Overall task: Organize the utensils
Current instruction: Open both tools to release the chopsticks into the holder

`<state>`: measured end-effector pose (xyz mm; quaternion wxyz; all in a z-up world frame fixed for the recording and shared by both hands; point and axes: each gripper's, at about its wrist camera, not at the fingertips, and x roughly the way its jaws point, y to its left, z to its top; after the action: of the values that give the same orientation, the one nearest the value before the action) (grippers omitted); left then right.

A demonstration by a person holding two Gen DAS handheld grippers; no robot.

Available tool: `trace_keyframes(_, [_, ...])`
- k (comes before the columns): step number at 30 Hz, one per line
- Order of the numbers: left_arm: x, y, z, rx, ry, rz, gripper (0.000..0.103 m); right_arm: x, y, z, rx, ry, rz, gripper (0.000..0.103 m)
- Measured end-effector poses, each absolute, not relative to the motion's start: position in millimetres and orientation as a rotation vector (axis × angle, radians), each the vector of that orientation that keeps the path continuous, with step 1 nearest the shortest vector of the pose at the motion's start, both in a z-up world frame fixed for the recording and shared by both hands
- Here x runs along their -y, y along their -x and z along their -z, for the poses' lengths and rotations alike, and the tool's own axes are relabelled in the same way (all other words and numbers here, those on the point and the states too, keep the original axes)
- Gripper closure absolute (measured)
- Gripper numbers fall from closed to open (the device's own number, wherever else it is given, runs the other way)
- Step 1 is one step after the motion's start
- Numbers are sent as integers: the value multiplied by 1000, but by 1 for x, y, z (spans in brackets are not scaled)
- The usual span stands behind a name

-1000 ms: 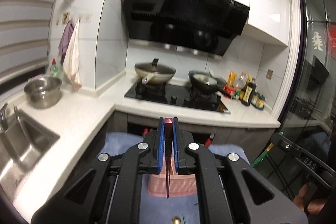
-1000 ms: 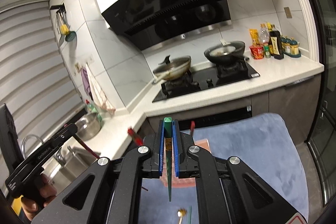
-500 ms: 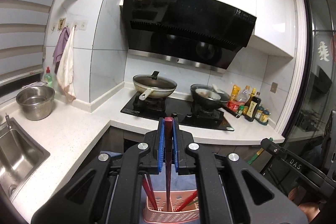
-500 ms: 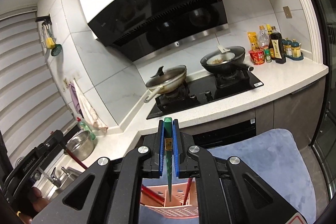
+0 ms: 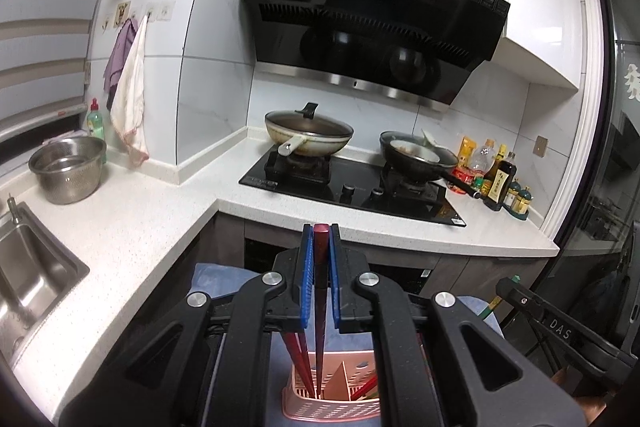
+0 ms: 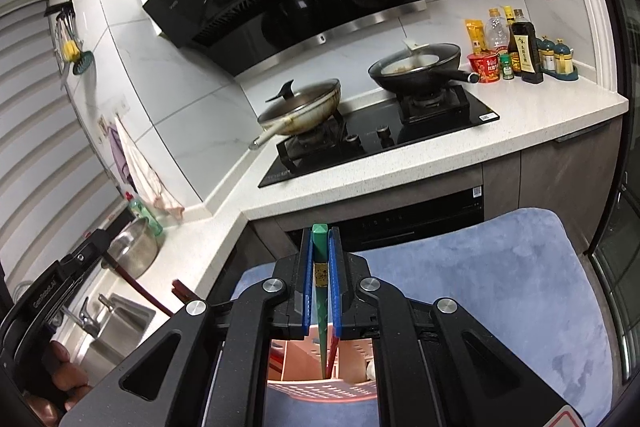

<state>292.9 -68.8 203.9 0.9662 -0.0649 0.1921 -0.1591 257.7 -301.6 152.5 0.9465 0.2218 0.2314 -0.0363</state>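
Observation:
My left gripper (image 5: 320, 239) is shut on a dark red chopstick (image 5: 319, 291) that hangs point down into the left part of a pink perforated utensil basket (image 5: 332, 407). Other red chopsticks (image 5: 294, 355) lean in that basket. My right gripper (image 6: 320, 243) is shut on a green chopstick (image 6: 321, 303) whose tip dips into the same pink basket (image 6: 320, 391). The basket stands on a blue mat (image 6: 500, 287). The right wrist view shows the left gripper (image 6: 52, 307) at the lower left, with a hand (image 6: 60, 379) on it and its red chopstick (image 6: 136, 287).
A white L-shaped counter (image 5: 132, 227) runs behind, with a steel sink (image 5: 28, 267), a steel bowl (image 5: 66, 167), a black hob (image 5: 352, 187) bearing a lidded pan (image 5: 308, 135) and a black wok (image 5: 416, 155), and sauce bottles (image 5: 496, 171). A glass door (image 5: 624, 147) stands at the right.
Both grippers have sunk toward the pink basket, each still shut on its chopstick. The chopstick tips hung above the basket before and now reach inside it.

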Motion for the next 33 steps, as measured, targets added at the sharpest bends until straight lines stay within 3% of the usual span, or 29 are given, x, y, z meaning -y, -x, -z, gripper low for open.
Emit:
trace_keyframes(14, [67, -302, -184, -447, 149, 327, 95, 300, -267, -135, -514, -456, 80, 95])
trace_keyframes(18, [67, -300, -183, -445, 145, 322, 76, 300, -267, -136, -507, -457, 92, 88])
trace_keyframes(33, [67, -286, -183, -449, 124, 314, 76, 295, -251, -135, -513, -434, 81, 88])
